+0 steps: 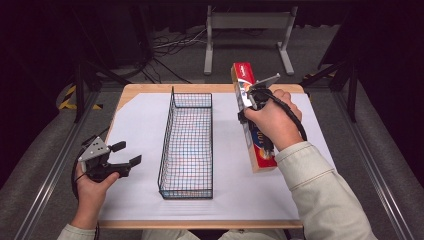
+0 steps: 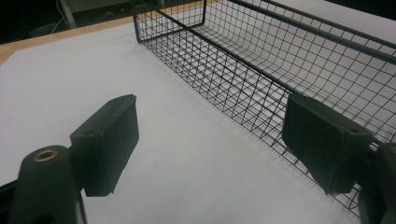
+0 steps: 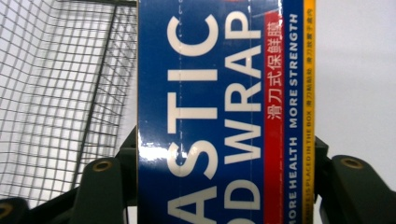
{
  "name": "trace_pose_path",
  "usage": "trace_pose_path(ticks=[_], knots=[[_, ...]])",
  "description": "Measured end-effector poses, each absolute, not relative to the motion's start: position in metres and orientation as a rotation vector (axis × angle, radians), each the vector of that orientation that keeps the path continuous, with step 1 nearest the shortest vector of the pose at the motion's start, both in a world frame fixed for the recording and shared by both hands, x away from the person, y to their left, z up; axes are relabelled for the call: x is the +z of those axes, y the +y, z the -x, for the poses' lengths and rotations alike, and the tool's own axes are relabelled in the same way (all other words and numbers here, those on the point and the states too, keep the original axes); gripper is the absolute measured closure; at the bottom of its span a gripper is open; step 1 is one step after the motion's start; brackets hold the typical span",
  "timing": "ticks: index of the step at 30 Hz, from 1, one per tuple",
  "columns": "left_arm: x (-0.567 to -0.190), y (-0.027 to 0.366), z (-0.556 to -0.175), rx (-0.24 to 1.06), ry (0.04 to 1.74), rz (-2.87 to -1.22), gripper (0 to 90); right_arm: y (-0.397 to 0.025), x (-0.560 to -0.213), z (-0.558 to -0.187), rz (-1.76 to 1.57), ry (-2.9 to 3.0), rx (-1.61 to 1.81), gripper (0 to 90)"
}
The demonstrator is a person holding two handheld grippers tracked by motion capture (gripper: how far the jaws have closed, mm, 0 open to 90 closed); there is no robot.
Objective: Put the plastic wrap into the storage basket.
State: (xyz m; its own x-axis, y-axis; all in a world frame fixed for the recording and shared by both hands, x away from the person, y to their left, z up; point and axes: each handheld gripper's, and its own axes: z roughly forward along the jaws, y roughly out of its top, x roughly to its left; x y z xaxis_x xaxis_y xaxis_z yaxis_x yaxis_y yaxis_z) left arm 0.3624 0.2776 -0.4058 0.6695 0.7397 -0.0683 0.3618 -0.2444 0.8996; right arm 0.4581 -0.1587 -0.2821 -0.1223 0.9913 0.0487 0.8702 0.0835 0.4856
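Note:
A long plastic wrap box [image 1: 261, 152], blue and red with white lettering, lies lengthwise at the right of the table. My right gripper [image 1: 250, 100] grips it across its width near the middle. In the right gripper view the box [image 3: 219, 107] sits between the two jaws, which press on its two sides. A black wire basket [image 1: 165, 145] stands lengthwise in the middle of the white sheet, with nothing in it. At the table's left edge my left gripper [image 1: 127, 153] is held open and points toward the basket. The basket's side wall [image 2: 280, 60] runs just beyond the open left gripper [image 2: 210, 140].
A white sheet [image 1: 135, 125] covers most of the wooden table [image 1: 200, 224]. Beyond the far edge a grey metal stand [image 1: 248, 22] and loose cables rest on the floor. Dark stand legs flank the table at both sides.

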Motion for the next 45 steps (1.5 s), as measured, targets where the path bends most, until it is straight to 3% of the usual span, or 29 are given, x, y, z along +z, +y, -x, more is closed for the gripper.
trace_pose_path(ticks=[25,45], knots=[[-0.401,0.275,-0.366,0.445,0.898,-1.843,19.4,-0.068,-0.284,-0.446,-1.918,2.035,0.692,40.4],[-0.403,0.278,-0.362,0.453,0.925,-1.845,19.6,-0.039,-0.296,-0.451,-1.995,2.017,0.728,40.5]])
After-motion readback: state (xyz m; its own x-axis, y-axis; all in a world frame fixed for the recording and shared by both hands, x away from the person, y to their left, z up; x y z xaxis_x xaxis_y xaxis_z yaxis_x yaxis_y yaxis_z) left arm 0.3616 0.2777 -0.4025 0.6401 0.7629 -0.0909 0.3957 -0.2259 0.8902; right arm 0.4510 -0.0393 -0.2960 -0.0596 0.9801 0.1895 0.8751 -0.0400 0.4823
